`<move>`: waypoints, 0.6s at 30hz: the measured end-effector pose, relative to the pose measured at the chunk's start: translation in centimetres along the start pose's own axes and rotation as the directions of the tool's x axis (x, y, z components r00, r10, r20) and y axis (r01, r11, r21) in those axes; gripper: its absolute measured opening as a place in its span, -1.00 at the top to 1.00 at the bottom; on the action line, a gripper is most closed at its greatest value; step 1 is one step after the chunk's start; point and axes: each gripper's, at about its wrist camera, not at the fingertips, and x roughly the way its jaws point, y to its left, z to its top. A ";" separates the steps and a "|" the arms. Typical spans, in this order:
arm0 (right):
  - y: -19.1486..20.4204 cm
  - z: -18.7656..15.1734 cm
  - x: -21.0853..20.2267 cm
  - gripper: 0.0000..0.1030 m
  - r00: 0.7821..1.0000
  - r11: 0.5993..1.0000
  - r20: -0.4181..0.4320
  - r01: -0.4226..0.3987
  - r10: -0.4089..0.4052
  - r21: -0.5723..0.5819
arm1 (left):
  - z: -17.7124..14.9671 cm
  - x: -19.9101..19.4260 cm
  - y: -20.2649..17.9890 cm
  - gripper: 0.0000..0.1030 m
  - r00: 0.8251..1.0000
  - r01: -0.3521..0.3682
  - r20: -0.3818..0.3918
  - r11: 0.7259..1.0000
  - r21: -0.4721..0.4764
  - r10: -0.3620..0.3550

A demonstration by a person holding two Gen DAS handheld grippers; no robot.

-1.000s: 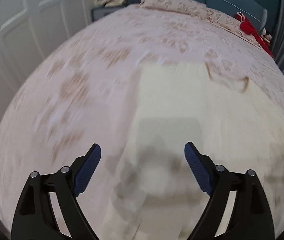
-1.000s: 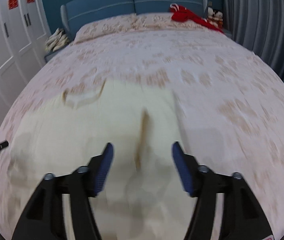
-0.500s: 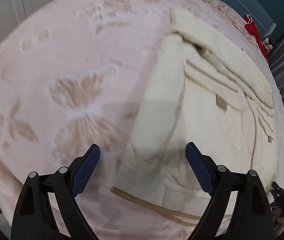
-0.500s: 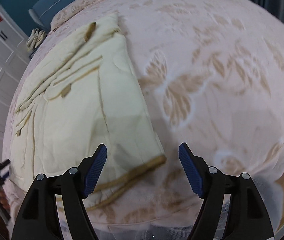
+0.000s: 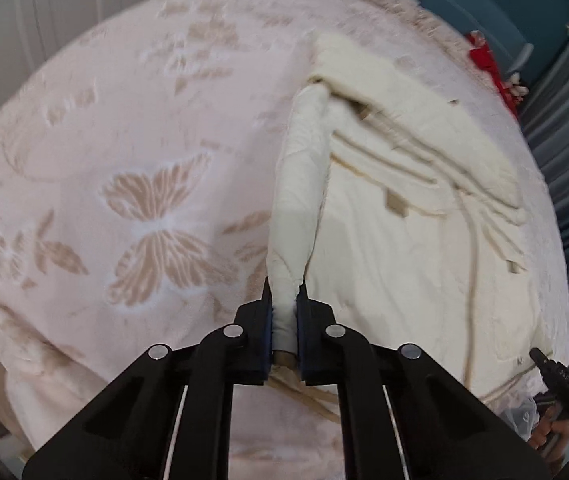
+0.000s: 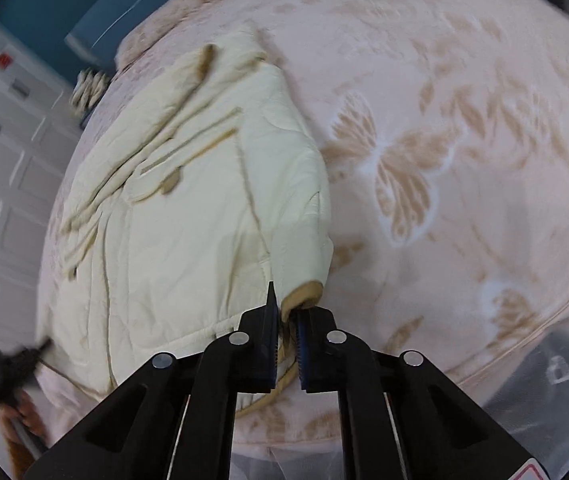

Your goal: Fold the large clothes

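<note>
Garment [image 5: 404, 216], cream and padded, lies on your pink butterfly bedspread [image 5: 124, 168], its long axis running from the near edge toward the headboard [image 6: 96, 12]. Your left tongs [image 5: 284, 300] have just closed on its near left corner; your right tongs [image 6: 286, 312] have just closed on the tan-trimmed right corner. Blur smears its far folds.

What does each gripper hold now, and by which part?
Both hold the cream quilt. The left gripper pinches its near left corner; the right gripper pinches its near right corner at the tan edging.
</note>
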 end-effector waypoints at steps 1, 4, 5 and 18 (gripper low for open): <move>0.4 0.0 -0.8 0.89 1.000 0.999 0.012 0.008 -0.007 -0.033 | -0.1 -0.7 -0.3 0.86 1.000 0.007 0.011 1.000 0.011 -0.007; 1.2 -0.4 -3.5 0.91 0.999 0.993 0.038 0.019 -0.015 -0.113 | -0.9 -3.3 -1.2 0.86 0.999 0.023 0.036 0.998 0.058 -0.025; 1.3 -0.7 -4.2 0.91 0.999 0.991 0.036 0.021 -0.016 -0.132 | -1.4 -4.0 -1.4 0.87 0.999 0.025 0.038 0.997 0.071 -0.027; 2.5 -11.1 -17.9 0.92 0.972 0.891 -0.203 0.016 -0.120 -0.453 | -12.5 -19.1 2.7 0.87 0.998 0.007 -0.069 0.994 0.112 0.001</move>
